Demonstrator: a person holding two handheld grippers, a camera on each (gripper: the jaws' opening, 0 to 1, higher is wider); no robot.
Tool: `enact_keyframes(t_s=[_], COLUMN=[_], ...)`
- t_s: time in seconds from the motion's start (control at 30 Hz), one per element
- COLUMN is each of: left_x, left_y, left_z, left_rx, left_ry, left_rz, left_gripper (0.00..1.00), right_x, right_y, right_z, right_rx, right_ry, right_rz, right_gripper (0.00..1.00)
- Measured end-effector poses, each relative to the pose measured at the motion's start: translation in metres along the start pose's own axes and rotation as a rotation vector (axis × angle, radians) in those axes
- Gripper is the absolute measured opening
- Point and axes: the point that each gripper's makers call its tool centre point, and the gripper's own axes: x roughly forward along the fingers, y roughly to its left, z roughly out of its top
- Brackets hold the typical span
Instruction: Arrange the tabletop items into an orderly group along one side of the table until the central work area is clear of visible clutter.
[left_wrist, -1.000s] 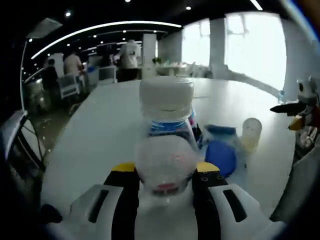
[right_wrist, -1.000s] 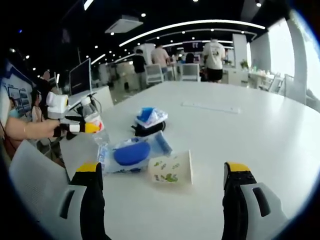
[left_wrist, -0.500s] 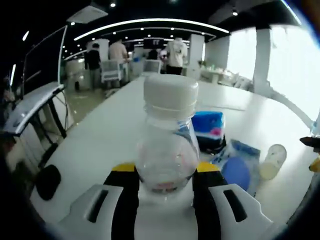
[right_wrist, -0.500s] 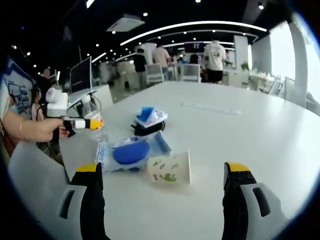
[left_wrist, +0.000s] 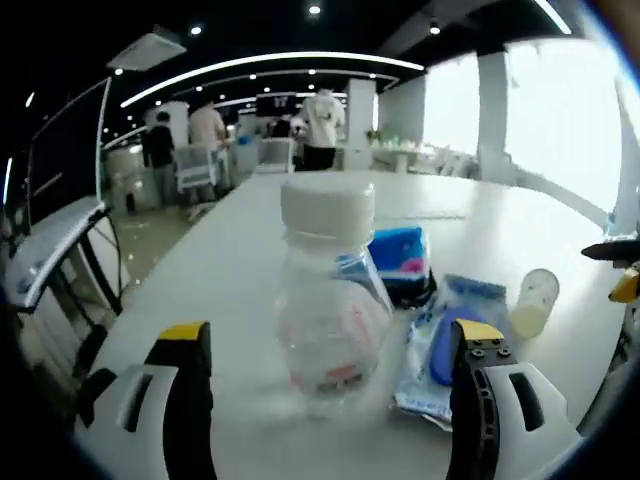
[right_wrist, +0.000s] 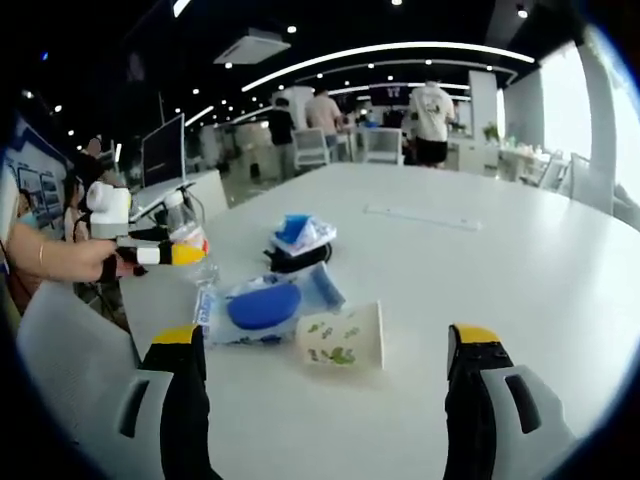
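Observation:
A clear plastic bottle (left_wrist: 328, 290) with a white cap stands upright on the white table (left_wrist: 230, 260), between the wide-apart jaws of my left gripper (left_wrist: 332, 342), which touch nothing. To its right lie a blue-and-clear packet (left_wrist: 448, 340), a blue and pink tissue pack (left_wrist: 402, 252) on a dark object, and a tipped paper cup (left_wrist: 534, 300). My right gripper (right_wrist: 325, 342) is open just short of the printed paper cup (right_wrist: 342, 338), which lies on its side. Beyond it are the blue packet (right_wrist: 265, 304) and tissue pack (right_wrist: 298, 232). A person's hand holds the left gripper (right_wrist: 178, 254) by the bottle (right_wrist: 202, 272) at the table's left edge.
A long thin white strip (right_wrist: 420, 214) lies farther back on the table. A grey chair back (right_wrist: 70, 350) stands at the near left edge. Monitors, chairs and several standing people fill the room behind. The right gripper's yellow tip (left_wrist: 622, 285) pokes in from the right of the left gripper view.
My left gripper's jaws have opened and let go of the bottle, which now stands free on the table. The right gripper has held still.

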Motion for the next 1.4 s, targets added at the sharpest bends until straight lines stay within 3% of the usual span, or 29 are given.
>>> enact_keyframes(t_s=[0.13, 0.2, 0.23, 0.27, 0.3, 0.33, 0.43, 0.5, 0.57, 0.67, 0.8, 0.97, 1.07, 1.23, 1.33, 1.4], left_x=[-0.003, -0.005, -0.006, -0.006, -0.006, -0.005, -0.008, -0.007, -0.006, -0.005, -0.002, 0.001, 0.004, 0.006, 0.005, 0.005], left_y=[-0.001, -0.012, -0.015, -0.017, -0.023, -0.020, -0.034, -0.034, -0.031, -0.031, -0.029, -0.032, -0.030, -0.029, -0.030, -0.030], left_z=[0.012, 0.016, 0.017, 0.019, 0.017, 0.017, 0.012, 0.009, 0.006, 0.008, 0.010, 0.002, 0.002, -0.007, -0.006, -0.006], left_rx=[0.082, 0.082, 0.083, 0.127, 0.139, 0.174, 0.234, 0.283, 0.336, 0.257, 0.249, 0.275, 0.287, 0.302, 0.260, 0.270], left_ry=[-0.063, -0.079, -0.082, -0.096, -0.087, -0.088, -0.085, -0.074, -0.070, -0.065, -0.074, -0.031, -0.026, 0.016, 0.012, 0.008], left_rz=[-0.110, -0.218, -0.243, -0.279, -0.328, -0.320, -0.457, -0.491, -0.498, -0.555, -0.601, -0.666, -0.665, -0.686, -0.694, -0.699], left_gripper=[0.99, 0.99, 0.99, 0.99, 0.99, 0.99, 0.99, 0.99, 0.99, 0.99, 0.99, 0.85, 0.82, 0.65, 0.55, 0.54], right_x=[-0.001, -0.001, 0.000, 0.000, 0.000, 0.000, -0.001, -0.001, -0.001, -0.001, 0.000, 0.000, 0.001, 0.001, 0.001, 0.001], right_y=[-0.001, -0.001, -0.001, 0.000, 0.000, 0.000, -0.001, -0.002, -0.002, -0.002, -0.002, -0.003, -0.004, -0.003, -0.002, -0.003], right_z=[0.001, 0.001, 0.001, 0.001, 0.000, 0.000, -0.001, -0.002, -0.002, -0.003, -0.004, -0.007, -0.008, -0.010, -0.009, -0.010], right_rx=[0.006, 0.005, 0.004, 0.004, 0.003, 0.000, -0.001, -0.001, 0.001, 0.001, 0.002, 0.002, 0.002, -0.001, 0.000, 0.002], right_ry=[-0.005, -0.004, -0.004, -0.003, 0.000, 0.001, 0.004, 0.005, 0.006, 0.011, 0.015, 0.027, 0.030, 0.041, 0.041, 0.043], right_rz=[-0.002, -0.003, -0.002, 0.000, 0.000, 0.000, -0.005, -0.013, -0.011, -0.010, -0.011, -0.015, -0.016, -0.016, -0.016, -0.020], right_gripper=[0.99, 0.99, 0.99, 0.99, 0.99, 0.99, 0.99, 0.99, 0.99, 0.99, 0.99, 0.99, 0.99, 0.99, 0.99, 0.99])
